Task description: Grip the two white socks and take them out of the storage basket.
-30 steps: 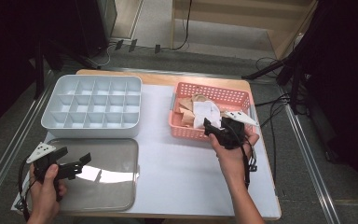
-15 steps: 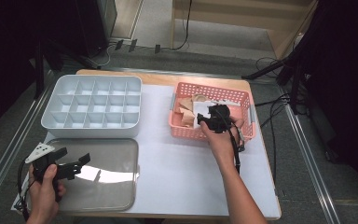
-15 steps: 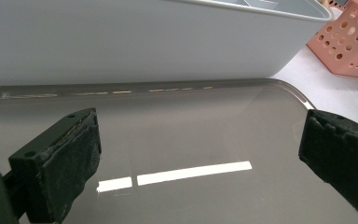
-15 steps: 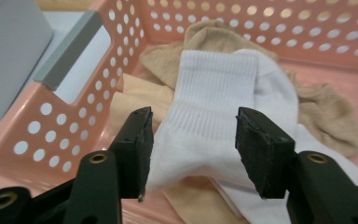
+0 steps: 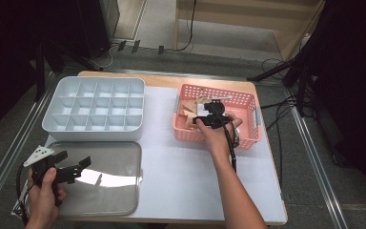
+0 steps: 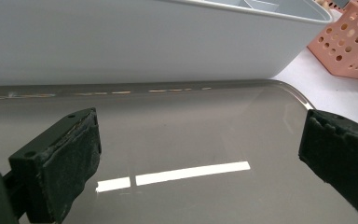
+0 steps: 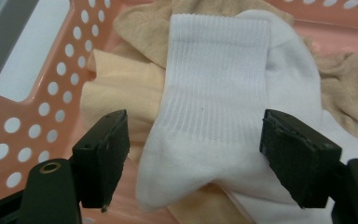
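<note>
pink plastic basket (image 5: 252, 102) sits at the right of the table, and it holds a heap of socks: a white sock (image 7: 219, 98) lies on top, with beige socks (image 7: 116, 98) under and around it. the right gripper (image 5: 208, 113) hangs over this heap with its jaws apart; they have just been opening, and in the right gripper view the white sock lies between them, but the pads do not press on it. so nothing is held yet.

the grey tray (image 5: 57, 112) with many compartments stands at the left, well apart from the basket, and every compartment i can see is bare. its clear lid (image 5: 114, 191) lies flat on the table just in front of it, already off. the left gripper (image 5: 71, 167) hovers over the lid with its jaws wide apart, gripping nothing; in the left gripper view the lid's glossy face shows between the pads (image 6: 70, 163), with the tray wall just behind.

by my reading the work is sorting socks from basket to tray, and it is at its very start: the tray is opened and ready, no sock has gone across, and the whole heap is left. the step in hand looks like the first pick, closing on the white sock
</note>
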`<state>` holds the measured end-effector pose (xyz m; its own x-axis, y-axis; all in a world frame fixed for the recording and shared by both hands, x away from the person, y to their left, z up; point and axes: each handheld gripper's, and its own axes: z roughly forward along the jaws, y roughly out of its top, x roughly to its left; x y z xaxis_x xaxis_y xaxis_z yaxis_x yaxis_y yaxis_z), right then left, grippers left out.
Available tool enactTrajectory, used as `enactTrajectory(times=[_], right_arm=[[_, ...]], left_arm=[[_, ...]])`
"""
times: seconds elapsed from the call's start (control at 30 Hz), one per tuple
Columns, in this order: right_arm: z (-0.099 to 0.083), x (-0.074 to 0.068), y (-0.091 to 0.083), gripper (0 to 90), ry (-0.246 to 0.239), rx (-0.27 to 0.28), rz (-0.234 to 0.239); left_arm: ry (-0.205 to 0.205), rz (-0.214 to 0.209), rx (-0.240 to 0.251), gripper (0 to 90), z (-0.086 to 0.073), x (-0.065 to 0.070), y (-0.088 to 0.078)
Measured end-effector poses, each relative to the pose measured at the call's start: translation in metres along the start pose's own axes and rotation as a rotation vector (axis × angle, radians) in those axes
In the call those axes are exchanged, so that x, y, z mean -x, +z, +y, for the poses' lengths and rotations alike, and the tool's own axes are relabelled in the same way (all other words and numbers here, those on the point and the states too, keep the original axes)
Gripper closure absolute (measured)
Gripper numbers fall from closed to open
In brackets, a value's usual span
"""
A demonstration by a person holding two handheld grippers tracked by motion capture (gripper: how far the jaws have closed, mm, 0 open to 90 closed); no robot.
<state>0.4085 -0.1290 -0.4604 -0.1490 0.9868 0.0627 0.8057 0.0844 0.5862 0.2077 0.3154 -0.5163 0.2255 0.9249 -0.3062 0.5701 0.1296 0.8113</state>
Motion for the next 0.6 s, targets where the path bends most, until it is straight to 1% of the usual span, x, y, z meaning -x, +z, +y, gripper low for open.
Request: enactTrajectory(times=[0.03, 0.07, 0.13, 0.17, 0.23, 0.27, 0.3, 0.33, 0.37, 0.4, 0.43, 0.47, 0.5, 0.53, 0.57, 0.6], right_arm=[[0.000, -0.001, 0.002, 23.3, 0.000, -0.013, -0.013], [0.001, -0.001, 0.004, 21.1, 0.010, -0.022, -0.012], [0.002, 0.000, 0.004, 22.7, 0.030, -0.019, -0.025], [0.003, 0.000, 0.004, 22.5, 0.029, -0.033, -0.030], [0.005, 0.000, 0.005, 25.2, 0.033, -0.055, -0.049], [0.007, 0.002, 0.005, 26.3, 0.042, -0.072, -0.063], [0.008, 0.004, 0.006, 27.8, 0.050, -0.081, -0.064], [0.008, 0.006, 0.007, 33.3, 0.057, -0.088, -0.067], [0.008, 0.008, 0.007, 37.0, 0.051, -0.095, -0.071], [0.008, 0.011, 0.008, 40.4, 0.055, -0.100, -0.067], [0.008, 0.013, 0.007, 46.9, 0.058, -0.096, -0.060], [0.007, 0.015, 0.006, 52.9, 0.053, -0.088, -0.053], [0.006, 0.017, 0.005, 56.0, 0.055, -0.079, -0.052], [0.005, 0.018, 0.004, 61.2, 0.057, -0.065, -0.058], [0.004, 0.020, 0.002, 67.2, 0.053, -0.040, -0.067], [0.002, 0.023, 0.001, 71.6, 0.056, -0.021, -0.053]], left_arm=[[-0.002, -0.002, 0.000, 0.0, 0.000, 0.000, 0.000], [-0.002, -0.003, 0.000, 0.0, 0.000, 0.000, 0.000], [0.000, -0.002, -0.009, 0.0, 0.000, 0.000, 0.001], [-0.002, -0.002, -0.008, 0.0, 0.000, 0.000, 0.001], [-0.003, -0.003, -0.009, 0.0, 0.000, 0.000, 0.002], [-0.003, -0.004, -0.009, 0.0, 0.000, 0.000, 0.002], [-0.003, -0.005, -0.009, 0.0, 0.000, 0.000, 0.002], [-0.001, -0.006, -0.011, 0.0, 0.000, -0.001, 0.001], [-0.003, -0.005, -0.010, 0.0, 0.000, -0.001, 0.001], [-0.005, -0.004, -0.008, 0.0, 0.000, -0.002, 0.001], [-0.004, -0.003, -0.010, 0.0, 0.000, -0.002, 0.000], [-0.005, -0.003, -0.007, 0.0, 0.000, -0.003, 0.000], [-0.007, -0.003, -0.008, 0.0, 0.000, -0.003, 0.000], [-0.009, -0.001, -0.006, 0.0, 0.000, -0.004, -0.001], [-0.010, -0.003, -0.008, 0.0, 0.000, -0.004, -0.001], [-0.010, -0.004, -0.007, 0.0, 0.000, -0.004, -0.001]])
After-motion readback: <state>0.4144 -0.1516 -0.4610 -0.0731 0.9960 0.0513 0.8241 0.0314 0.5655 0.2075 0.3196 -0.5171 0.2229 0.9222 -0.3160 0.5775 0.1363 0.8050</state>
